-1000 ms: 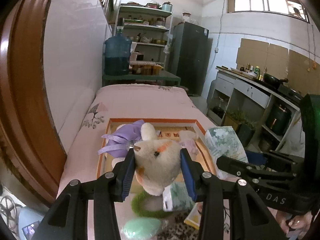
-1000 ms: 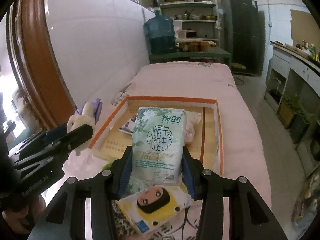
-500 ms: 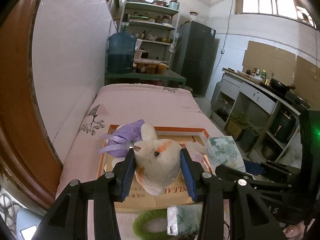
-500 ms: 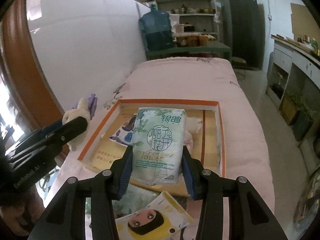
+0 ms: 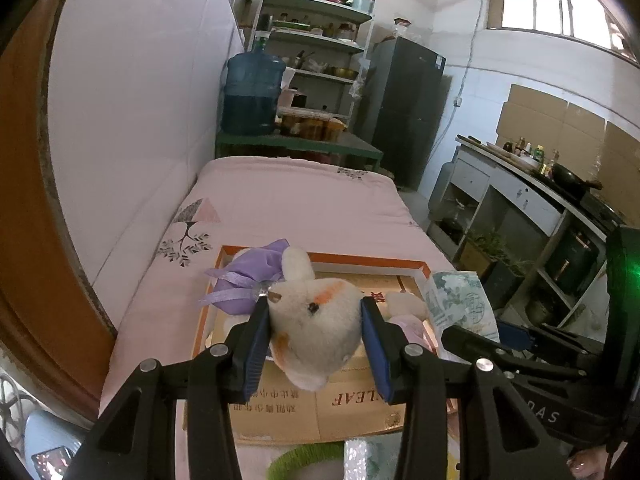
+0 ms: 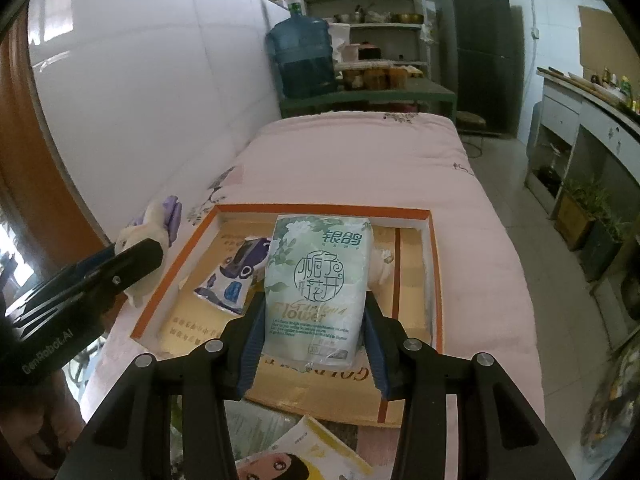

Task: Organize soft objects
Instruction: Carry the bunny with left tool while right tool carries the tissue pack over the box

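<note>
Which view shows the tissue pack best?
The right wrist view. The tissue pack sits centred and face-on in the right tool, label readable, above the orange box. The left wrist view shows only its upper part at the right, behind the plush toy.

Both grippers travelled forward and higher over the bed toward the orange-rimmed box [image 6: 436, 280]. The left gripper [image 5: 316, 340] carried the plush toy [image 5: 316, 332] from above the near clutter to the box's near-left part. The right gripper [image 6: 312, 344] brought the tissue pack [image 6: 320, 284] over the box's middle. The green ring [image 5: 300, 460] and the yellow booklet [image 6: 304, 460] slid to the near edge of view, and more of the blue-and-white pack [image 6: 236, 276] in the box came into sight.
</note>
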Demonstrator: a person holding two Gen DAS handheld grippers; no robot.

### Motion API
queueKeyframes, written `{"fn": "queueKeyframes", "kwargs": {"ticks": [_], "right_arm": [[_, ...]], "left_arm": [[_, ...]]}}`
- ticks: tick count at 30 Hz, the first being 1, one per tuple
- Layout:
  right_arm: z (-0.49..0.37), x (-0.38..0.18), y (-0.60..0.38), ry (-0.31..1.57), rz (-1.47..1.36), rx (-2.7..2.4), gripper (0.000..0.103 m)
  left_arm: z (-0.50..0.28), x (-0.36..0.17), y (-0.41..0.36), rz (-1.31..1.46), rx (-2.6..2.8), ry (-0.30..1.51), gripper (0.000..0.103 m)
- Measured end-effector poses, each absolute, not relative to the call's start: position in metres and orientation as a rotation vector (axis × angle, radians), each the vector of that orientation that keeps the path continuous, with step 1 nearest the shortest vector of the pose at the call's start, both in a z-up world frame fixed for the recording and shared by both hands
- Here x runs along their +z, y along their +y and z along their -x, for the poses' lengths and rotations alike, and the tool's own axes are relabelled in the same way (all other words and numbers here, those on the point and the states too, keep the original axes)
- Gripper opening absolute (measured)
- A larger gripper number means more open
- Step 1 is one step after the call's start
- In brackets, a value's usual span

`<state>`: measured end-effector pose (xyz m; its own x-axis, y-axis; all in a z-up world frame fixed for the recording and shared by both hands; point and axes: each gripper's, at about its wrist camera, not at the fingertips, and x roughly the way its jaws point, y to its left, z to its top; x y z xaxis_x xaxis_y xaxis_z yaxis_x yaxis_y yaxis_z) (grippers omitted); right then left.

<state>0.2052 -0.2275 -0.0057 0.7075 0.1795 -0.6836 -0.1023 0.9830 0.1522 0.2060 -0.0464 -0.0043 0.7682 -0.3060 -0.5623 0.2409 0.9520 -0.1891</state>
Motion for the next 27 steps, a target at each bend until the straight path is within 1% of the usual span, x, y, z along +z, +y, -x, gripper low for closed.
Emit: {"fn": "queueKeyframes", "kwargs": {"ticks": [27], "right_arm": [[-0.238, -0.025, -0.223, 0.825, -0.083, 0.148, 0.046]], "left_arm": [[-0.239, -0.032, -0.036, 0.150, -0.290, 0.696, 0.044]]}}
